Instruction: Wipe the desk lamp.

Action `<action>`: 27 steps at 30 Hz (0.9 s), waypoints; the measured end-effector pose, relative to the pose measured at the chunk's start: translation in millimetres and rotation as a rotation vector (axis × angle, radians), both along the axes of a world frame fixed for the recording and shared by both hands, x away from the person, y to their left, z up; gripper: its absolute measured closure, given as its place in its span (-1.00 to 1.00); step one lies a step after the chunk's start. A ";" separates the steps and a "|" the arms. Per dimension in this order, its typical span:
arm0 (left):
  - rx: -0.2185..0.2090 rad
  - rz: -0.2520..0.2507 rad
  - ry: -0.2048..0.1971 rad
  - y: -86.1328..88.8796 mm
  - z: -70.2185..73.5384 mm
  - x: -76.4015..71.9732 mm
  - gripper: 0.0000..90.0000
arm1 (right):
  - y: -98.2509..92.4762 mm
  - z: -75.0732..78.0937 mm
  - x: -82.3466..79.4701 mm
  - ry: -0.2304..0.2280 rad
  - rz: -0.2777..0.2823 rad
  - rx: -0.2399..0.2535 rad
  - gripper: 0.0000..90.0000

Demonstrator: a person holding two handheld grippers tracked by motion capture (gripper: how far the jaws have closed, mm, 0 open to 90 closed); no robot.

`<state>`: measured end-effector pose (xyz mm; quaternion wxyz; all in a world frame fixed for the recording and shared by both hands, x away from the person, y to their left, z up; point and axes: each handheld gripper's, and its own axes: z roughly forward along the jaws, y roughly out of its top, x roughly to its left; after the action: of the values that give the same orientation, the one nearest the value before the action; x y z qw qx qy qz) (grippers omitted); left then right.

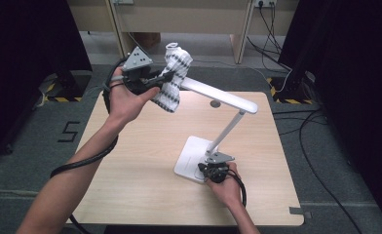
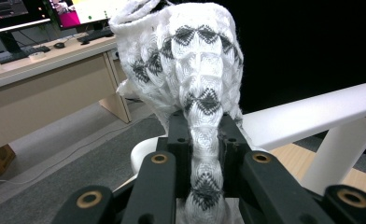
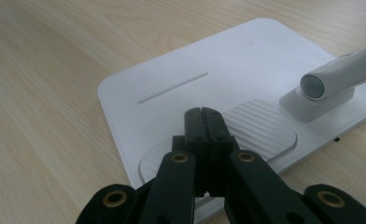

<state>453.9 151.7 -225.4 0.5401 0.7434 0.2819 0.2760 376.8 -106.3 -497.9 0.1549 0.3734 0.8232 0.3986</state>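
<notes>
A white desk lamp stands on the table, its flat base (image 1: 189, 163) near the front and its long head (image 1: 218, 93) reaching left and back. My left gripper (image 1: 165, 77) is raised at the free end of the lamp head, shut on a white sock with a dark diamond pattern (image 1: 173, 78). In the left gripper view the sock (image 2: 202, 79) bunches up between the jaws, with the lamp head (image 2: 307, 114) behind. My right gripper (image 1: 213, 171) rests on the lamp base with its jaws pressed together and nothing between them; its tips (image 3: 204, 116) lie over the ribbed oval pad (image 3: 260, 128).
The light wooden table (image 1: 140, 165) has bare room left and front of the lamp. The lamp's upright arm (image 1: 226, 131) rises from the base. Desks stand on the grey floor behind, cables (image 1: 306, 126) trail at the right, and black curtains hang on both sides.
</notes>
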 end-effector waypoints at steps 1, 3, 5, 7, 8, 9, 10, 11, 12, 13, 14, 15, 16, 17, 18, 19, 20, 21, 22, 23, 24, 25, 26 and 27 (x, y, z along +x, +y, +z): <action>0.002 -0.001 0.001 -0.8 0.2 0.1 0.75 | 0.0 0.0 0.0 0.000 0.000 0.000 1.00; 0.005 -0.005 0.003 -2.3 0.2 0.6 0.75 | 0.1 -0.1 0.0 -0.001 0.001 -0.001 1.00; 0.003 -0.004 0.006 -4.1 -0.2 1.0 0.75 | 0.2 -0.2 0.0 -0.003 0.000 -0.001 1.00; 0.007 -0.004 0.008 -5.9 -0.2 1.1 0.75 | 0.4 -0.2 -0.1 -0.005 0.000 -0.002 1.00; 0.006 -0.005 0.009 -6.9 -0.1 1.0 0.75 | 0.4 -0.2 -0.1 -0.005 0.000 -0.003 1.00; 0.008 -0.006 0.009 -7.9 0.1 0.8 0.75 | 0.5 -0.2 -0.1 -0.005 0.000 -0.003 1.00; 0.008 -0.006 0.010 -9.1 0.3 0.5 0.75 | 0.5 -0.2 -0.2 -0.006 0.000 -0.003 1.00; 0.010 -0.008 0.011 -10.2 0.6 0.4 0.75 | 0.5 -0.2 -0.2 -0.006 0.000 -0.004 1.00; 0.011 -0.010 0.012 -11.2 0.8 0.3 0.75 | 0.7 -0.2 -0.2 -0.007 -0.001 -0.005 1.00; 0.012 -0.010 0.013 -12.2 0.9 0.2 0.75 | 0.8 -0.1 -0.3 -0.007 -0.001 -0.006 1.00; 0.012 -0.010 0.014 -13.1 1.1 0.3 0.75 | 0.8 -0.1 -0.3 -0.007 -0.001 -0.007 1.00; 0.008 -0.010 0.015 -14.2 1.0 0.4 0.75 | 0.9 -0.1 -0.2 -0.007 -0.001 -0.007 1.00; 0.012 -0.011 0.016 -14.8 1.1 0.6 0.75 | 1.0 -0.1 -0.2 -0.007 -0.001 -0.007 1.00; 0.011 -0.013 0.016 -15.8 1.0 0.8 0.75 | 1.1 -0.1 -0.1 -0.006 -0.001 -0.006 1.00; 0.011 -0.015 0.018 -16.7 1.0 0.9 0.75 | 1.2 0.0 -0.1 -0.005 -0.001 -0.007 1.00; 0.010 -0.014 0.018 -17.6 0.9 0.9 0.74 | 1.3 0.0 -0.1 -0.005 0.000 -0.007 1.00; 0.007 -0.015 0.018 -18.8 0.8 0.8 0.74 | 1.4 -0.1 -0.1 -0.006 0.000 -0.006 1.00; 0.005 -0.017 0.018 -19.7 1.0 0.7 0.74 | 1.5 -0.1 -0.2 -0.005 0.000 -0.006 1.00; 0.005 -0.018 0.015 -20.4 1.4 0.4 0.74 | 1.5 0.0 -0.1 -0.005 0.000 -0.007 1.00; 0.006 -0.022 0.013 -21.1 1.7 0.2 0.74 | 1.5 -0.1 -0.1 -0.005 0.000 -0.007 1.00; 0.011 -0.024 0.013 -21.9 2.1 0.0 0.74 | 1.4 -0.1 -0.1 -0.006 0.001 -0.006 1.00; 0.011 -0.026 0.013 -23.0 2.1 0.2 0.74 | 1.4 -0.1 -0.2 -0.006 0.000 -0.006 1.00; 0.017 -0.026 0.012 -23.9 2.1 0.4 0.74 | 1.3 -0.1 -0.2 -0.006 0.000 -0.008 1.00; 0.013 -0.026 0.014 -25.2 1.9 0.8 0.74 | 1.4 -0.2 -0.2 -0.007 0.000 -0.007 1.00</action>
<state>454.7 126.5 -223.5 0.5367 0.7526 0.2740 0.2655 376.7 -105.0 -498.0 0.1588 0.3716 0.8241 0.3970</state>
